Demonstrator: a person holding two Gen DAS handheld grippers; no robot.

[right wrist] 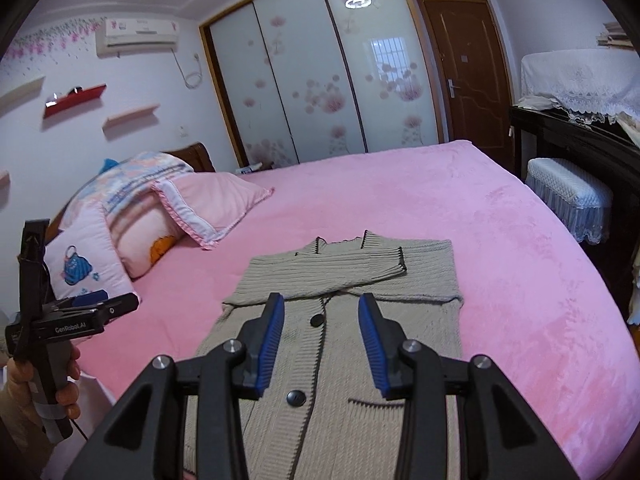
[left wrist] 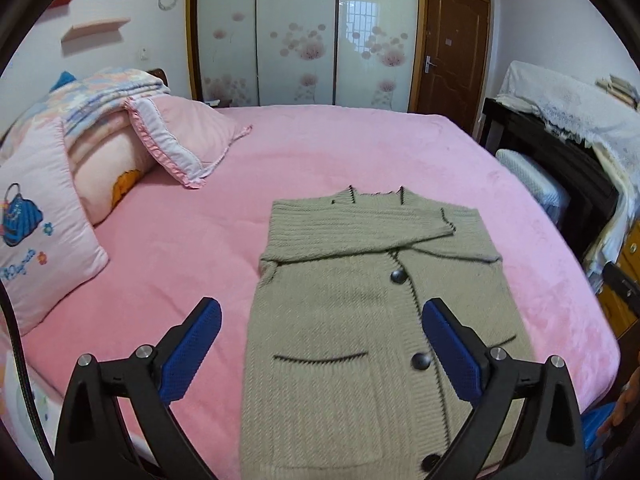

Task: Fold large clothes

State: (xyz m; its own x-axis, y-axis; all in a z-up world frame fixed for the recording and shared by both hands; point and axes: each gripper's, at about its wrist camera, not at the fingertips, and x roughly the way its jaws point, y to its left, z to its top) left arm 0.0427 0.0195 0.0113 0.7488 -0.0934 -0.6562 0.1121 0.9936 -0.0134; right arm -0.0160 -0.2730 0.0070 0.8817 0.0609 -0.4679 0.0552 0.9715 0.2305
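Note:
A beige knitted cardigan [left wrist: 340,320] [right wrist: 420,320] lies flat, front up, on the pink bed [left wrist: 360,152] [right wrist: 460,200]. Both sleeves are folded across its chest, and dark buttons run down the middle. My left gripper [left wrist: 322,306] hovers above the cardigan's lower left part, open wide, with nothing between its blue pads. My right gripper [right wrist: 321,299] hangs above the button line, partly open and holding nothing. The right wrist view also shows the left gripper [right wrist: 100,304] from the side, held by a hand [right wrist: 64,380] at the bed's left edge.
Pink pillows [left wrist: 184,140] [right wrist: 208,204] and a folded quilt [left wrist: 100,92] are piled at the head of the bed on the left. A dark desk under a lace cover [left wrist: 560,152] [right wrist: 580,80] and a padded stool [right wrist: 568,196] stand to the right. Beyond the bed are sliding wardrobe doors [right wrist: 320,80].

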